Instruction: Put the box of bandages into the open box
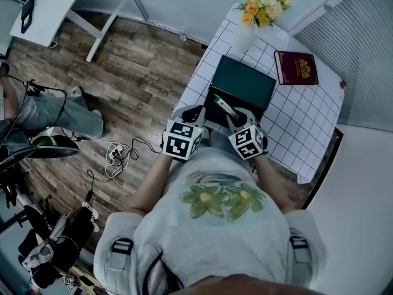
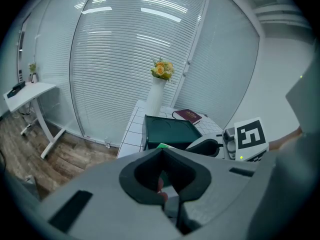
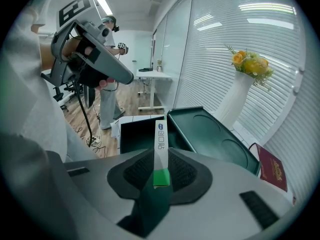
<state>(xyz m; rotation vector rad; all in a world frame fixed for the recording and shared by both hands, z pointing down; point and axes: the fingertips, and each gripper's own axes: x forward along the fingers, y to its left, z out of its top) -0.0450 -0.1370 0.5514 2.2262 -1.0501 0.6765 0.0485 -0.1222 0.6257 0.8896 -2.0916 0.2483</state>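
Right gripper fingers pinch the bandage box at its green end, just over the open box. It's probably light, thin card, so keep your squeeze gentle. Left gripper fingers are pressed together, empty.

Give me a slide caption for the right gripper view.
Right gripper shut on a slim white-and-green bandage box, facing the open dark green box.
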